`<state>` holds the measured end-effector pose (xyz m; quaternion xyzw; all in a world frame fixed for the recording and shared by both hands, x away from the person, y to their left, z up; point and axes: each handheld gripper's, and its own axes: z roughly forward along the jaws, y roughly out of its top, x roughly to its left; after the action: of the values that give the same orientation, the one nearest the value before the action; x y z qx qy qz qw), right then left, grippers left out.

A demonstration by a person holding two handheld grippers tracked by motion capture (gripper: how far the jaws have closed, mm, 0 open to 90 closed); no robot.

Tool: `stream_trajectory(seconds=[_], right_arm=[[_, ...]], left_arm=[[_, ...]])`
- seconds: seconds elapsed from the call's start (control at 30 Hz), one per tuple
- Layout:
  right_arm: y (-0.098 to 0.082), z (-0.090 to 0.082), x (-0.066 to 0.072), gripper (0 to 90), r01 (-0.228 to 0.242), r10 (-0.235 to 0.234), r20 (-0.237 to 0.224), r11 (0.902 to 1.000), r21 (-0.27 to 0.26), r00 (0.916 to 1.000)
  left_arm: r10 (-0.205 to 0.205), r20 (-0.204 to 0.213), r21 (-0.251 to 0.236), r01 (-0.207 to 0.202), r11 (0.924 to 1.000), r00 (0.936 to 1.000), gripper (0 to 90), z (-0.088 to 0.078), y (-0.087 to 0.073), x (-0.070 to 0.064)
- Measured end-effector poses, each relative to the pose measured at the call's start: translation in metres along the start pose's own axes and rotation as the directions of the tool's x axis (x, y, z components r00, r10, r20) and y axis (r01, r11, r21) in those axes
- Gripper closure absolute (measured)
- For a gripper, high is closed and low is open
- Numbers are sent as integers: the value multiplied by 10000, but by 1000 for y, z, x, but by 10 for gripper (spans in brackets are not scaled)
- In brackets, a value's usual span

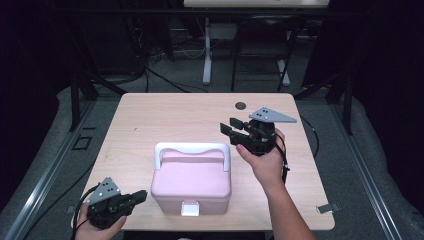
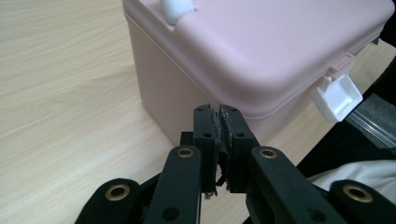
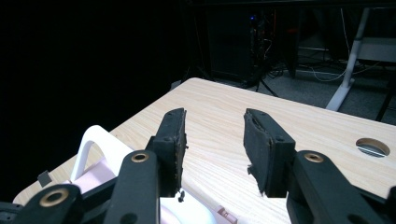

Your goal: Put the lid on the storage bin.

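While the pink box [image 1: 192, 182] sits near the front edge of the pale wood-grain tabletop [image 1: 150, 120], the left tongs [image 1: 141, 195], all but closed on nothing, point at its left wall, nearest the white latch [image 1: 190, 208]. Right tongs [image 1: 229, 126] hover open behind the white handle [image 1: 192, 149]. Smooth matte plastic, rounded corners, long axis across.

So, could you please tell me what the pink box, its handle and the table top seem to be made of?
The pink box looks like moulded plastic with a matt, smooth finish and rounded edges. Its handle and front latch look like white plastic, slightly glossier. The table top shows a pale wood grain, probably laminate rather than solid wood.
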<state>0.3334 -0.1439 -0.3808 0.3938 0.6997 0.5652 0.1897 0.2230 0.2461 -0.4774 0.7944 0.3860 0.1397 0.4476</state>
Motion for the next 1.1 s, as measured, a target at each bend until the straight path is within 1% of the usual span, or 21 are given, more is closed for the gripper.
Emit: stream_trajectory(seconds=[0.03, 0.1, 0.13, 0.23, 0.37, 0.4, 0.43, 0.53, 0.57, 0.73, 0.83, 1.0, 1.1], right_arm=[[0, -1, 0, 582, 41, -41, 20, 10000, -11, 10000], [1, -3, 0, 582, -60, 60, 4, 10000, -80, 10000], [1, -3, 0, 582, -11, 11, 16, 10000, -87, 10000], [2, -6, 2, 582, 18, -18, 1, 9999, -154, 10000], [3, -6, 5, 580, 126, -127, -41, 9999, -113, 9999], [2, -5, 6, 580, 123, -123, -56, 9999, -56, 9999], [2, -5, 7, 580, 139, -139, -42, 9999, -27, 9999], [0, -3, 9, 580, 166, -165, -118, 9998, 110, 9998], [-1, -2, 11, 579, 208, -207, -121, 9997, 142, 9997], [-5, -4, 16, 577, 351, -347, -175, 9991, 234, 9992], [-9, -6, 17, 573, 506, -502, -149, 9983, 284, 9986], [-17, -7, 14, 568, 537, -535, -46, 9971, 543, 9986], [-22, -9, 11, 565, 483, -489, 90, 9971, 591, 9988]], left_arm=[[-54, -31, -117, 54, 9999, 10000, 851, -1, 1, 1], [-71, -112, -206, 68, 9998, 9999, 845, -4, 3, 3], [-89, -136, -285, 85, 9996, 9999, 841, -6, 5, 4], [-74, -244, -274, 67, 9996, 9997, 829, -8, 9, 7], [-163, -295, -307, 154, 9994, 9994, 804, -7, 14, 13], [-138, -305, -283, 129, 9995, 9994, 800, -8, 16, 14], [-182, -349, -382, 168, 9991, 9992, 796, -7, 18, 16], [-185, -421, -352, 170, 9992, 9989, 776, -7, 24, 20], [-195, -421, -421, 177, 9990, 9989, 771, -6, 26, 21], [-233, -489, -439, 211, 9988, 9985, 728, 0, 36, 28], [-270, -563, -519, 241, 9984, 9980, 705, 4, 43, 34], [-375, -588, -680, 335, 9971, 9976, 666, 9, 58, 43], [-371, -720, -751, 317, 9967, 9967, 645, 14, 66, 49]])
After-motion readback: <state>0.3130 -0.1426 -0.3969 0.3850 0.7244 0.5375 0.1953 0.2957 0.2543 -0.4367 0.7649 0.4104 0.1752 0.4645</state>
